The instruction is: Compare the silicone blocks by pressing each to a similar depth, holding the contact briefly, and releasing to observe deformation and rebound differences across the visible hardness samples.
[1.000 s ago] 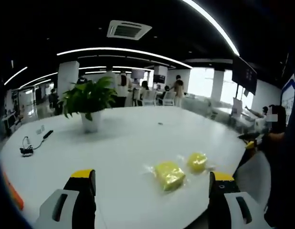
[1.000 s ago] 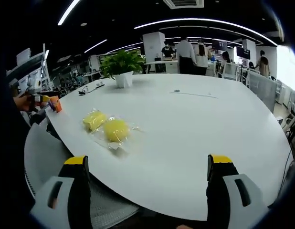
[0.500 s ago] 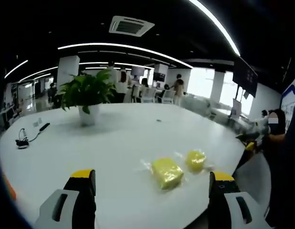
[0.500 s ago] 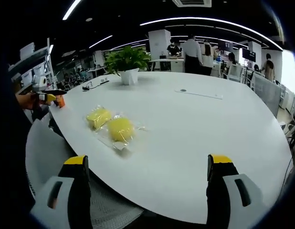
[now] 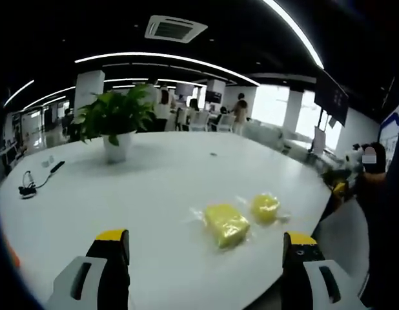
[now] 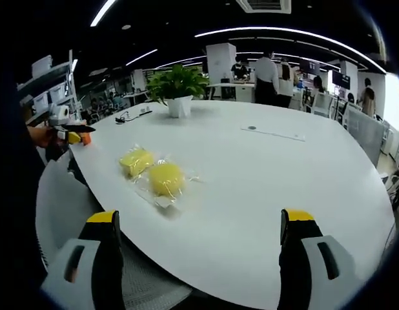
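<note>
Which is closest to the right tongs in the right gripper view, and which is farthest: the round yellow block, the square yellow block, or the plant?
1. Round yellow block, nearest, left of middle near the table edge.
2. Square yellow block, just behind it, further left.
3. Potted plant, farthest, across the white table.

Left gripper (image 5: 203, 271): two black jaws, wide apart, each capped with a yellow tip; pale grey moulded housings at the base, each with a dark slanted slot. Right gripper (image 6: 203, 265): same build, black jaws with yellow tips, pale grey housings with dark oblong slots. Seen from the right gripper view, left gripper at far left shows yellow and orange parts under a pale round piece.
</note>
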A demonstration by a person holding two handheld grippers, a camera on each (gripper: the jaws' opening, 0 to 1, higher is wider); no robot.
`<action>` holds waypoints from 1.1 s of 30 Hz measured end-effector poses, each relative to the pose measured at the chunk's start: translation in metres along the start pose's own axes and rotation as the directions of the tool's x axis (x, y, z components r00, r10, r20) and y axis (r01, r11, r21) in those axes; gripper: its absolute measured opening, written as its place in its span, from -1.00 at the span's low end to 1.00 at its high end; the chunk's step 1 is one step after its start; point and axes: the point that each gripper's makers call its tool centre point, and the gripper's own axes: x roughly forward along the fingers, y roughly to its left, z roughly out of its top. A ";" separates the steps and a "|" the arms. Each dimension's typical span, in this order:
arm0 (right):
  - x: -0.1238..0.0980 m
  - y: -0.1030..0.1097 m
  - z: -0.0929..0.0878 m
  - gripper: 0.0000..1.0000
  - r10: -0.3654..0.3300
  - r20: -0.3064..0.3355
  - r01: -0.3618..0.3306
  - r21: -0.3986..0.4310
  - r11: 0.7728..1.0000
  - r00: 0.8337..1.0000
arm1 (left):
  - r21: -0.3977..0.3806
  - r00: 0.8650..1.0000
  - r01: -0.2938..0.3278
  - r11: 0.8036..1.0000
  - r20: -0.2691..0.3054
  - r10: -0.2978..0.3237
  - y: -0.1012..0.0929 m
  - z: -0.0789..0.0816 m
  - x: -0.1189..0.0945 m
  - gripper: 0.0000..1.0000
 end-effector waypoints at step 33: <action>0.006 0.004 -0.018 0.93 0.040 -0.108 -0.032 0.076 0.997 0.993 | -0.137 0.996 0.071 0.988 -0.042 -0.077 -0.004 0.006 0.015 0.94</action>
